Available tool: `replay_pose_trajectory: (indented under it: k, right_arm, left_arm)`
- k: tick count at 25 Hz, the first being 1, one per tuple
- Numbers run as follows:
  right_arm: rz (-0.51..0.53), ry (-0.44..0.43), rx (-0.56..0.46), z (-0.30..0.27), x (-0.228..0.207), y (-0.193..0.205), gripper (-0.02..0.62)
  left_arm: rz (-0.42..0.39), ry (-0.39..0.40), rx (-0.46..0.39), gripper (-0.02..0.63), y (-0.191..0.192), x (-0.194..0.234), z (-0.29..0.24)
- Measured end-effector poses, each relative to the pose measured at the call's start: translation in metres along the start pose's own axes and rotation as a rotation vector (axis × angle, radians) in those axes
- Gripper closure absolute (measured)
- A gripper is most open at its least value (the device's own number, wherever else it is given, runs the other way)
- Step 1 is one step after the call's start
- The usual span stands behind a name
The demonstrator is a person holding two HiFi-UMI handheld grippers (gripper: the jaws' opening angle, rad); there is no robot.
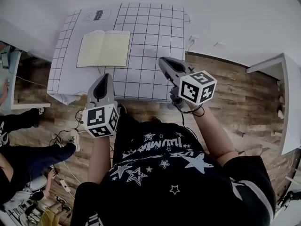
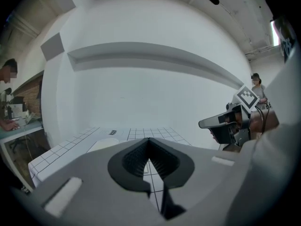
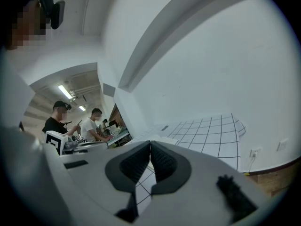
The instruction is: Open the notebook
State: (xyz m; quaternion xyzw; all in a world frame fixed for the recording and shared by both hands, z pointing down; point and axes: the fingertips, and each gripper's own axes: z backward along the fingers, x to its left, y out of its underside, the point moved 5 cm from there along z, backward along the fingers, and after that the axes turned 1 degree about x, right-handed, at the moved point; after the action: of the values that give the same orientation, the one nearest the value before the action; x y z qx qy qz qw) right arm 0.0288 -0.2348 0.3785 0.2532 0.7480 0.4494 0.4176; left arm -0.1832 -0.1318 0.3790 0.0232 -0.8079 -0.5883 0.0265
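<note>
The notebook (image 1: 103, 48) lies open, its pale pages up, on the left half of the grid-patterned table (image 1: 155, 36). My left gripper (image 1: 106, 77) hovers over the table's near edge just below the notebook, jaws shut with nothing in them. My right gripper (image 1: 162, 61) is over the table's right part, to the right of the notebook, also shut and empty. In the left gripper view the closed jaws (image 2: 149, 141) point across the grid table (image 2: 155, 133), with the right gripper (image 2: 225, 124) off to the right. The right gripper view shows its closed jaws (image 3: 150, 146) above the grid cloth (image 3: 211, 131).
A wall outlet (image 1: 193, 40) sits behind the table's right corner. A white desk (image 1: 284, 93) stands at the right over the wooden floor (image 1: 235, 88). A seated person (image 1: 28, 159) and floor cables (image 1: 63, 135) are at the left. Other people (image 3: 94, 126) work at a bench in the background.
</note>
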Motion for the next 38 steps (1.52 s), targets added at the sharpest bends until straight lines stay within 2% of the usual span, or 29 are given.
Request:
replay_pose_trajectory:
  k: [2, 7, 12, 17, 26, 38]
  right_arm:
    - [0.006, -0.036, 0.006, 0.008, 0.003, 0.005, 0.580]
    - [-0.039, -0.127, -0.052, 0.026, 0.011, 0.012, 0.580]
    - [0.098, -0.181, 0.021, 0.024, 0.035, 0.026, 0.580]
    - [0.132, -0.239, 0.070, 0.018, 0.061, 0.042, 0.580]
    - [0.209, -0.268, 0.148, 0.022, 0.113, 0.065, 0.580]
    - [0.290, -0.318, 0.144, 0.076, 0.202, 0.101, 0.580]
  left_arm:
    - [0.023, -0.034, -0.005, 0.597, 0.004, -0.009, 0.014]
    - [0.098, -0.131, 0.001, 0.597, 0.019, -0.020, 0.050]
    - [0.095, -0.172, -0.003, 0.597, 0.020, -0.032, 0.075]
    - [0.118, -0.188, -0.003, 0.597, 0.030, -0.035, 0.094]
    - [0.196, -0.194, -0.035, 0.597, 0.049, -0.041, 0.151]
    - [0.200, -0.225, -0.088, 0.597, 0.077, -0.063, 0.257]
